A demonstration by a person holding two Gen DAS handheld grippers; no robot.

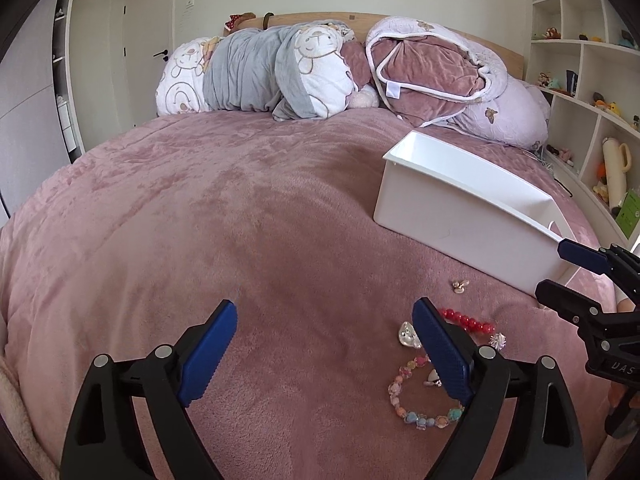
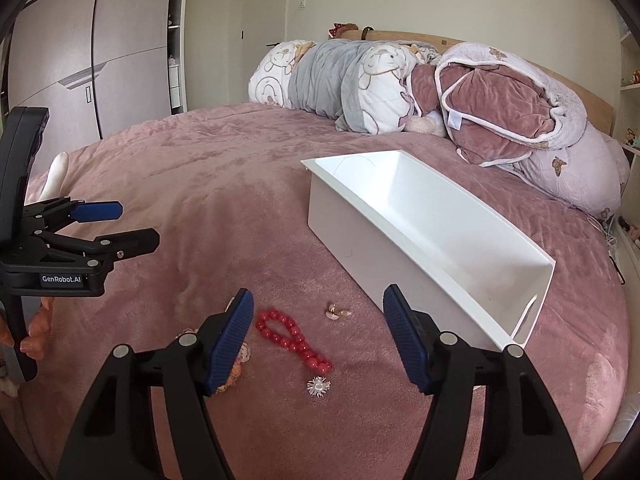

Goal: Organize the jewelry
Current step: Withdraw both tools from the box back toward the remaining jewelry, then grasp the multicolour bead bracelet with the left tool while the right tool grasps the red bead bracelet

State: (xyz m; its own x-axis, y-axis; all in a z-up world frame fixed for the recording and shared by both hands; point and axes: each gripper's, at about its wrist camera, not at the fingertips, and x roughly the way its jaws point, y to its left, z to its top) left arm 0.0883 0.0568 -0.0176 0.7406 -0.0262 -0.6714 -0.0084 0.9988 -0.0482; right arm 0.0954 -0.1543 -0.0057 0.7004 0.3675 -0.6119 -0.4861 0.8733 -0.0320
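Note:
Several jewelry pieces lie on the pink bedspread. A red bead bracelet (image 2: 294, 338) lies between my right gripper's fingers and also shows in the left wrist view (image 1: 466, 321). A small gold earring pair (image 2: 337, 311) lies beyond it. A clear sparkly charm (image 2: 318, 387) lies nearer. A pastel bead bracelet (image 1: 420, 404) and a clear stone piece (image 1: 408, 335) lie by my left gripper's right finger. An empty white bin (image 2: 424, 236) stands to the right. My left gripper (image 1: 324, 352) is open and empty. My right gripper (image 2: 318, 336) is open and empty above the red bracelet.
Rolled quilts and pillows (image 1: 320, 72) lie along the wooden headboard. White shelves with toys (image 1: 592, 92) stand at the right of the bed. A wardrobe (image 2: 80, 60) stands at the left. The bedspread (image 1: 200, 220) stretches wide to the left of the bin.

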